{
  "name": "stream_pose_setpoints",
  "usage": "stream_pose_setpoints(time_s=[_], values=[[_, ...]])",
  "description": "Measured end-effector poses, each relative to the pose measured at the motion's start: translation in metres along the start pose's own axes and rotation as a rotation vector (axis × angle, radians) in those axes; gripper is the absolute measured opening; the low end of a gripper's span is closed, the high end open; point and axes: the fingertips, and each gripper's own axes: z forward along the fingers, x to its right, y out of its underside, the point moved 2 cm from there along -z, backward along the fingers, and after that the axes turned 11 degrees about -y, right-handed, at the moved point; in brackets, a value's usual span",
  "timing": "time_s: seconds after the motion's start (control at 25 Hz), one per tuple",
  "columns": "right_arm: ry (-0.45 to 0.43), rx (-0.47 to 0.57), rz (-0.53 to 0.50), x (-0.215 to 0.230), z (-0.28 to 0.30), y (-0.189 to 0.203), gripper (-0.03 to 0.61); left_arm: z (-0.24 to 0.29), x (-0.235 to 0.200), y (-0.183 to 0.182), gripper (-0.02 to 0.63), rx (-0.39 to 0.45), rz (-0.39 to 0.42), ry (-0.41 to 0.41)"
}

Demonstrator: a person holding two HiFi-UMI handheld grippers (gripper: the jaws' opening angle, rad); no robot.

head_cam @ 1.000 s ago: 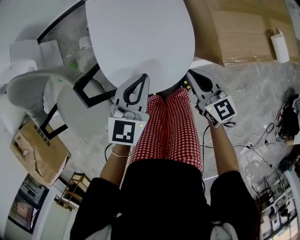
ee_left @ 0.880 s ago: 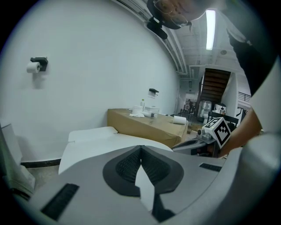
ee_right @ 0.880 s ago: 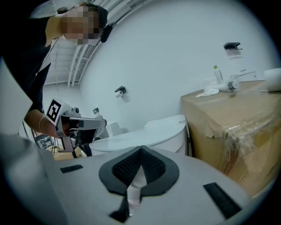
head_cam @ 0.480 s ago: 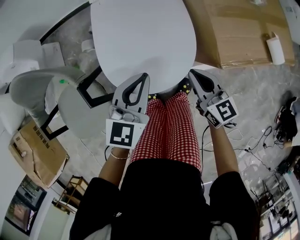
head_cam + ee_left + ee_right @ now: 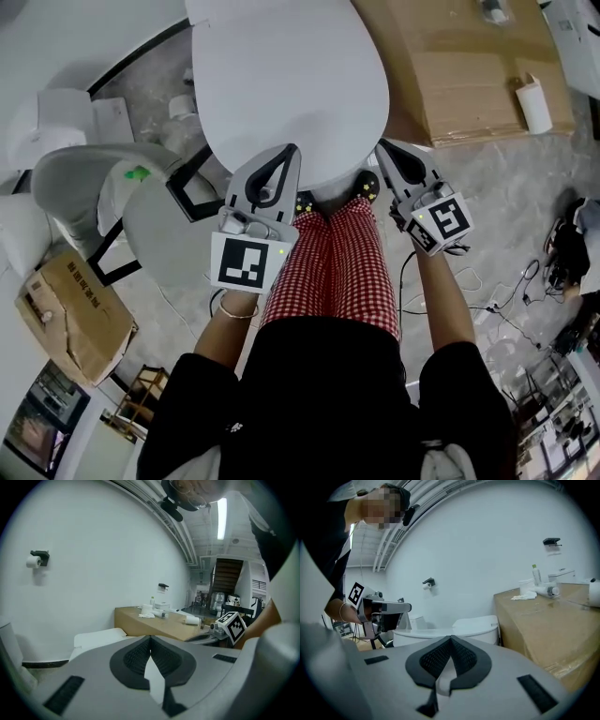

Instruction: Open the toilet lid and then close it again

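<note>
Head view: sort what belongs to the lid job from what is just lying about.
Job: toilet lid, left gripper, right gripper.
Lying about: large brown box, white roll on it, grey chair, floor cables.

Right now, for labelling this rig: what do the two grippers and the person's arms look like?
Both the left gripper and right gripper are grey, tapering to a point, with black textured pads; each carries a white cube with black square markers. A thin bracelet circles the left wrist.
</note>
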Motion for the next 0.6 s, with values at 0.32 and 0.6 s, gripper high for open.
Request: stream_pose_setpoints(time_s=[0.32, 0.6], values=[[0.016, -0.009, -0.021, 0.001, 0.003, -0.023, 0.018, 0.0, -0.007, -0.025, 0.004, 0.022, -0.027, 0.009], [0.051, 0.002, -0.018, 0.001, 0.005, -0.04, 0.018, -0.004, -0.017, -0.049, 0.004, 0.037, -0.014, 0.025]])
